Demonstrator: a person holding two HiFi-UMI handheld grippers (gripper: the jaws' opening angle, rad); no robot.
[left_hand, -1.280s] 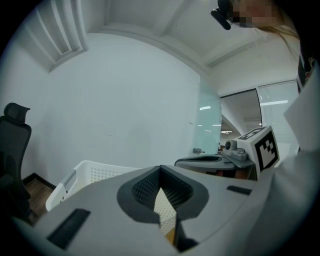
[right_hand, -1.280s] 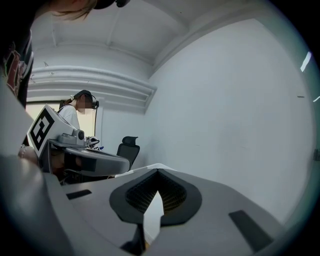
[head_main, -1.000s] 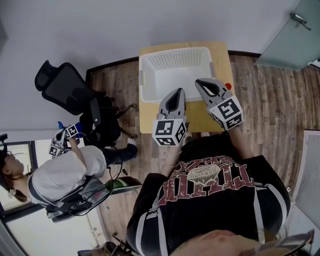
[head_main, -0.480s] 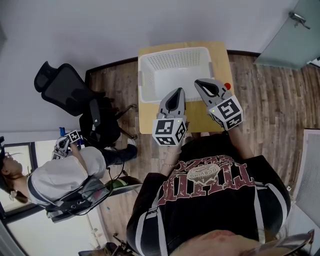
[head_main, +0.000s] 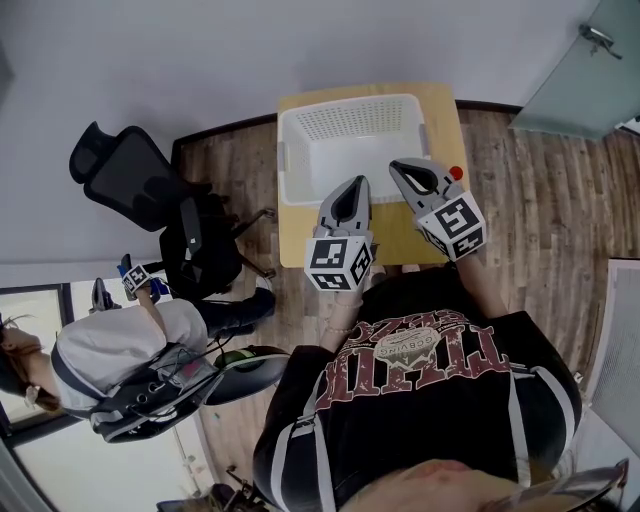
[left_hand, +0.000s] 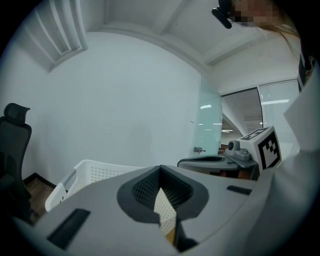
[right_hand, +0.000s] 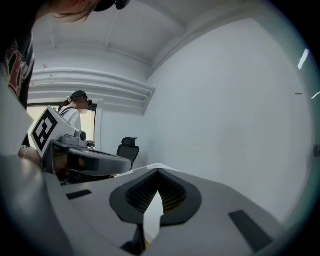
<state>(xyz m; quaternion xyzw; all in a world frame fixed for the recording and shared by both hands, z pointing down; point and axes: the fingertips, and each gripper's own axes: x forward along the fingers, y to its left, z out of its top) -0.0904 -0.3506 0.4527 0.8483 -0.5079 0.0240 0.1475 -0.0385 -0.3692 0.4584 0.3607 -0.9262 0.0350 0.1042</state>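
Note:
I hold both grippers side by side, chest high, above a small wooden table (head_main: 442, 112). My left gripper (head_main: 355, 186) is shut and empty, and its tip hangs over the near edge of a white perforated basket (head_main: 346, 103). My right gripper (head_main: 398, 165) is also shut with nothing in it, over the basket's near right corner. In the left gripper view my left gripper (left_hand: 160, 169) points over the basket (left_hand: 95, 172), with the right gripper's marker cube (left_hand: 262, 149) beside it. The right gripper view shows its jaws closed at the right gripper (right_hand: 158, 172) and the left gripper (right_hand: 85, 159) alongside.
A small red object (head_main: 456, 172) lies on the table by the right gripper. A black office chair (head_main: 130, 170) stands left of the table. Another person (head_main: 120, 355) stands at lower left with grippers. A glass door (head_main: 600, 60) is at the far right.
My two grippers have barely moved. The other person at lower left has shifted, and their raised gripper has moved a little.

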